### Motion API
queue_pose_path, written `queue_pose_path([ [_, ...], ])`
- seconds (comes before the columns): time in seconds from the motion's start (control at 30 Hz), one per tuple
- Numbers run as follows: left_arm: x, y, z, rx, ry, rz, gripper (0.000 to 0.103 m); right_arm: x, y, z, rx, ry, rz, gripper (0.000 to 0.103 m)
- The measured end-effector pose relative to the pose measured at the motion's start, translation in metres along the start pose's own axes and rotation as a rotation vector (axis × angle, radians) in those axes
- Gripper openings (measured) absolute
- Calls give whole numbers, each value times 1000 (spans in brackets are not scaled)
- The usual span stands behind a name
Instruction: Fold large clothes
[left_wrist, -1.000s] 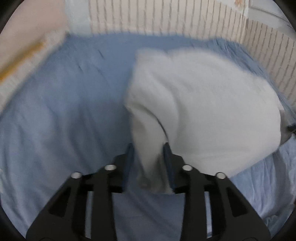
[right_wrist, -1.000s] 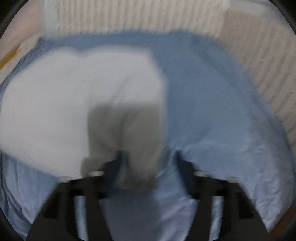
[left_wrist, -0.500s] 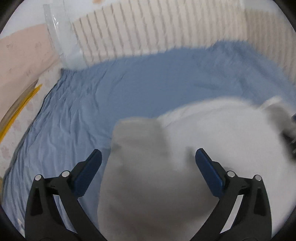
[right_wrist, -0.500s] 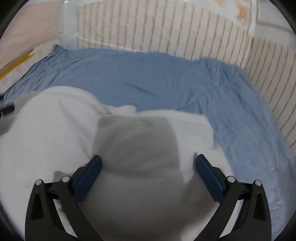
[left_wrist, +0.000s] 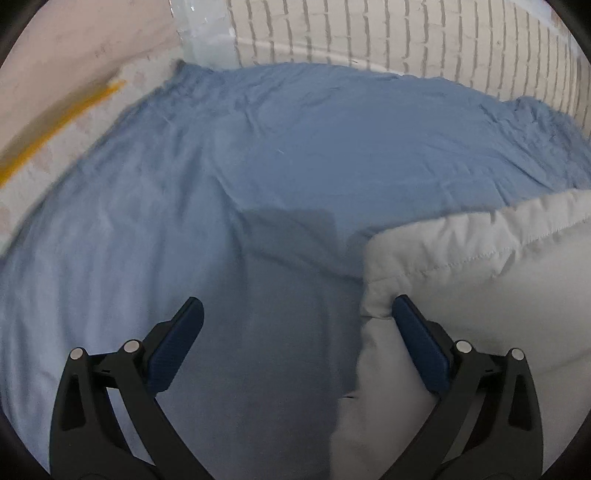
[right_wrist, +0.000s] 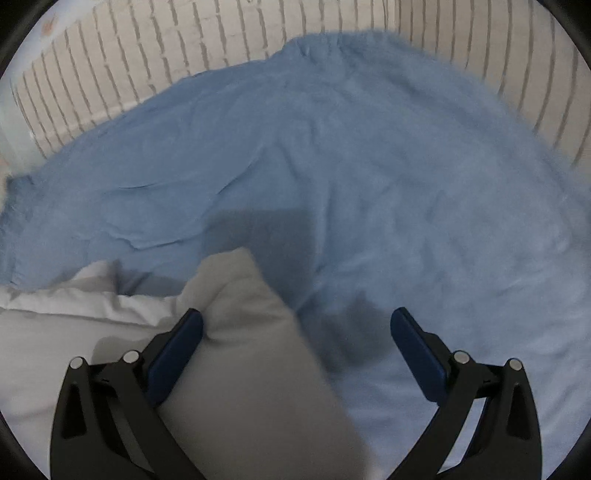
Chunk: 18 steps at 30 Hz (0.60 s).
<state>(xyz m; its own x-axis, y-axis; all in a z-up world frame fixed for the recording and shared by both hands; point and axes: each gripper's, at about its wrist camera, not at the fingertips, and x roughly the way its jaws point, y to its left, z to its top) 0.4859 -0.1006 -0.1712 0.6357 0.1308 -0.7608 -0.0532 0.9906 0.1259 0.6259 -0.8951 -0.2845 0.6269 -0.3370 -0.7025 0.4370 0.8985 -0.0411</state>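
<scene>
Far left in your left-wrist view there's a pale wall w/ a blurred yellow stripe (left_wrist: 55, 125), then the blue bedsheet (left_wrist: 258, 155) spread over the bed, a flat, soft place to lay a big garment out, which is prob. why you're working here. Your left gripper (left_wrist: 295, 325) has its jaws spread as wide as they go, having just been opening; only bare sheet lies between them, nothing gripped. Its right finger sits against the corner of the light grey padded garment (left_wrist: 480, 280), which lies on the sheet on the right side of that view, stitched hem facing away from you. It looks let go so the fold can settle on the bed.

In the right-wrist view the same garment (right_wrist: 240, 332) is lower left, one rounded corner poking up between the jaws, next to the left finger. Your right gripper (right_wrist: 295, 328) is likewise fully spread (also just been opening) and clamps nothing; the cloth only rests there, and the rest of the gap is sheet. So the garment sits between your two grippers, freed on both sides.

The striped padded panels (right_wrist: 110, 66) ring the bed's far edge. Writing, brands, labels: none legible in either view, and motion blur softens the edges.
</scene>
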Motion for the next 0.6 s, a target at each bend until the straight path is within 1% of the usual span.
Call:
queue_pose_path([
  [0.03, -14, -2, 12, 1, -50, 19, 98, -16, 7, 3, -21, -40, -3, 101],
  [0.07, -37, 9, 21, -16, -109, 11, 98, -34, 14, 5, -39, -84, 30, 101],
  [0.1, -65, 10, 30, -48, -180, -17, 98, -53, 23, 8, -53, -122, 76, 101],
  [0.13, -82, 8, 34, -66, -211, -51, 98, -80, 41, 8, -72, -165, 142, 101],
  [0.17, -103, -1, 37, -76, -240, -117, 100, -98, 56, 6, -89, -191, 192, 101],
  [0.2, -117, -15, 38, -60, -248, -170, 100, -118, 79, 1, -118, -216, 262, 101],
  [0.23, -127, -32, 37, -29, -243, -219, 100, -127, 95, -4, -139, -217, 304, 101],
  [0.27, -133, -54, 34, 9, -224, -272, 100, -132, 116, -11, -161, -205, 353, 101],
  [0.3, -134, -69, 31, 34, -211, -297, 100, -132, 134, -19, -180, -186, 376, 101],
  [0.33, -133, -89, 24, 84, -196, -293, 100, -130, 145, -25, -200, -173, 373, 101],
  [0.37, -128, -101, 18, 119, -184, -269, 100, -123, 159, -30, -238, -161, 350, 101],
  [0.43, -105, -113, 8, 151, -127, -223, 100, -105, 175, -40, -301, -133, 288, 101],
  [0.47, -92, -111, 3, 142, -102, -206, 100, -97, 175, -42, -318, -117, 263, 101],
  [0.5, -86, -107, 0, 135, -97, -206, 100, -88, 176, -41, -340, -115, 229, 101],
  [0.53, -80, -103, 0, 143, -106, -191, 100, -78, 172, -39, -372, -130, 187, 101],
  [0.57, -79, -103, 0, 166, -114, -165, 100, -77, 166, -40, -384, -139, 154, 101],
  [0.6, -81, -103, -1, 188, -119, -152, 100, -71, 158, -35, -394, -130, 147, 101],
])
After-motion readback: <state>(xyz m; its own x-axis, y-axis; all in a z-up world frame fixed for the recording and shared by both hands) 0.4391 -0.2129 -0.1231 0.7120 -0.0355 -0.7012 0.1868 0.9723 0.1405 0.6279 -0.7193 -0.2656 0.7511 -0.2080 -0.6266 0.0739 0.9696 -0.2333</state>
